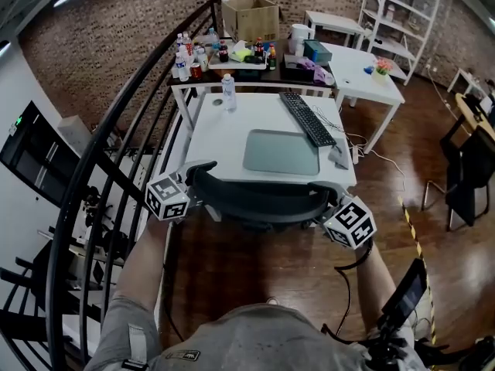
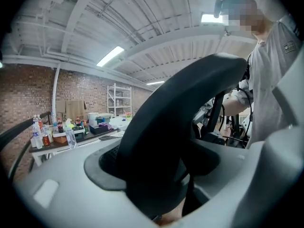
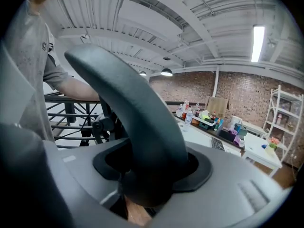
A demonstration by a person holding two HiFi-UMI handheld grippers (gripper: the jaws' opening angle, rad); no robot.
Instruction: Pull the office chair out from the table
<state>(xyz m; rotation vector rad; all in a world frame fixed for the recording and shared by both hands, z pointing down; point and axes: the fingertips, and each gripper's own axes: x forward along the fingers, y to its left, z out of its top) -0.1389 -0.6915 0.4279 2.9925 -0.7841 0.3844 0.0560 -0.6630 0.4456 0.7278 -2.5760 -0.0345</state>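
Observation:
The black office chair's curved backrest (image 1: 263,199) stands tucked against the near edge of the white table (image 1: 224,134). My left gripper (image 1: 197,185) straddles the backrest's left end and my right gripper (image 1: 326,199) its right end. In the left gripper view the backrest (image 2: 185,103) rises between the grey jaws of the left gripper (image 2: 161,194), with dark gaps on either side. The right gripper view shows the same: the backrest (image 3: 133,103) passes between the jaws of the right gripper (image 3: 147,184) with gaps beside it. Both grippers are open around the backrest.
A keyboard (image 1: 308,118), a grey mat (image 1: 282,151) and a water bottle (image 1: 228,91) lie on the table. A black curved railing (image 1: 116,168) runs close on the left. Behind are a cluttered table (image 1: 255,64) and a cardboard box (image 1: 251,18). A dark chair (image 1: 468,168) stands right.

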